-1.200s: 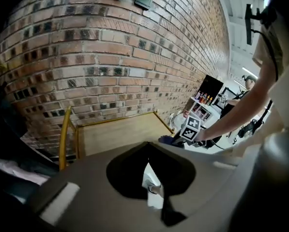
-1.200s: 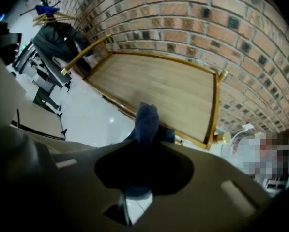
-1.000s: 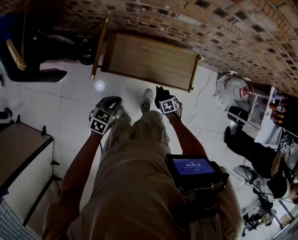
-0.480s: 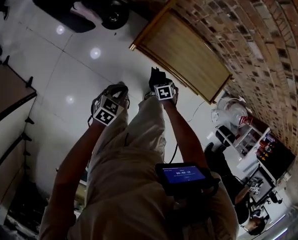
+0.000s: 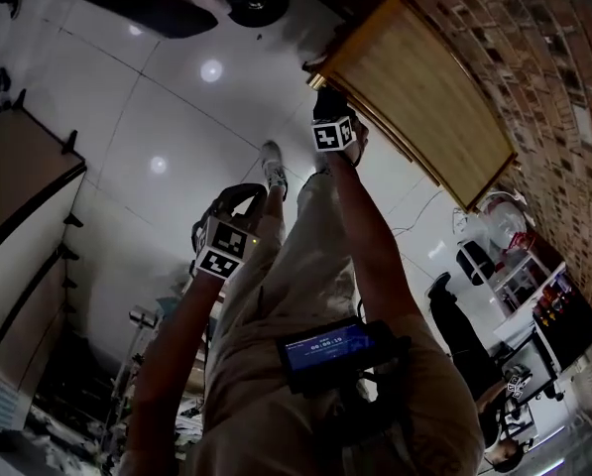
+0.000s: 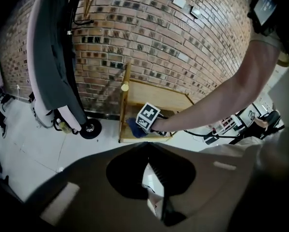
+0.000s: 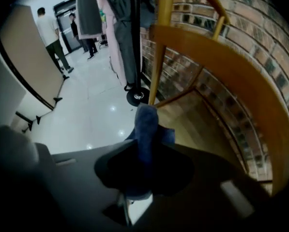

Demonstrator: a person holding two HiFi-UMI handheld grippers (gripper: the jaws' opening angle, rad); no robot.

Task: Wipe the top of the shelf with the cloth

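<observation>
My right gripper [image 5: 327, 107], jaws clamped on the blue cloth [image 7: 146, 127], holds it at the near left corner of the shelf [image 5: 429, 92] top; I cannot tell whether it touches. My left gripper [image 5: 228, 228] hangs low, jaws together, empty. I judge wiping barely begun, with the whole top left.

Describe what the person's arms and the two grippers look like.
The left gripper and right gripper have dark, broad jaws; each carries a white cube with black square markers. Forearms are bare; clothing is beige.
</observation>
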